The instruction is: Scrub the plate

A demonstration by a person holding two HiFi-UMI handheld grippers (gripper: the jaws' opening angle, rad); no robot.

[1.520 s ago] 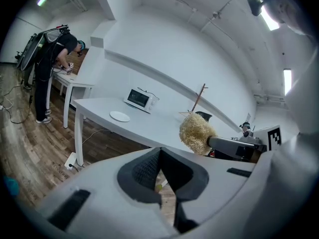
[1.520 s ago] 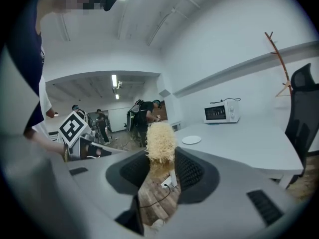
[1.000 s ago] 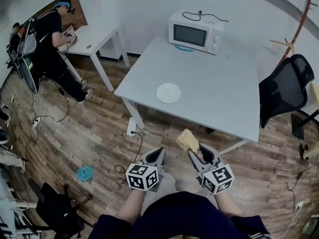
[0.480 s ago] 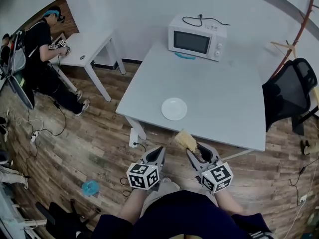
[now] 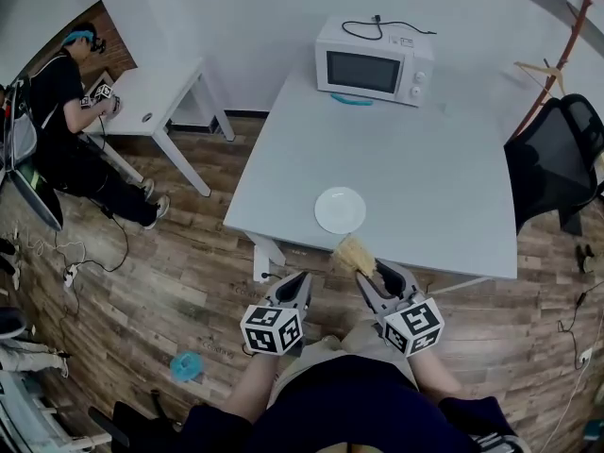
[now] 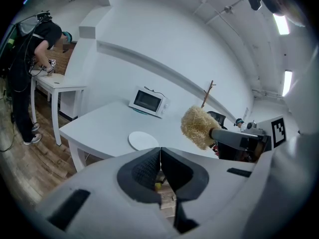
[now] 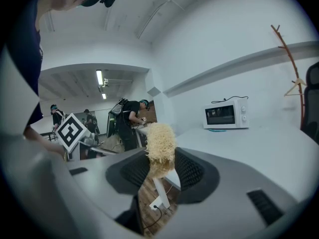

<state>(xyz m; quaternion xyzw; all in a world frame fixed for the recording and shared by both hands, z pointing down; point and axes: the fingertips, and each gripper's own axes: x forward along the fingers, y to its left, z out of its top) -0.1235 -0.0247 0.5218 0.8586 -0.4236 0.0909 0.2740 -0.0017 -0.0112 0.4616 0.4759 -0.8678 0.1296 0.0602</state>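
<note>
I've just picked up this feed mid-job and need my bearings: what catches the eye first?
The straw-coloured scrub brush clamped in the right gripper stands out, at the near edge of the grey table. Just beyond it lies a lone white plate, with a white microwave at the table's far end. The left gripper is shut and empty, beside the right one.

Bright, even indoor light, ceiling strip lights (image 6: 282, 25) glaring white in the left gripper view, pale worktop (image 5: 444, 187) nearly washed out, strong fisheye bending, dark rounded corners in both gripper views, near jaws slightly soft, head view sharp
</note>
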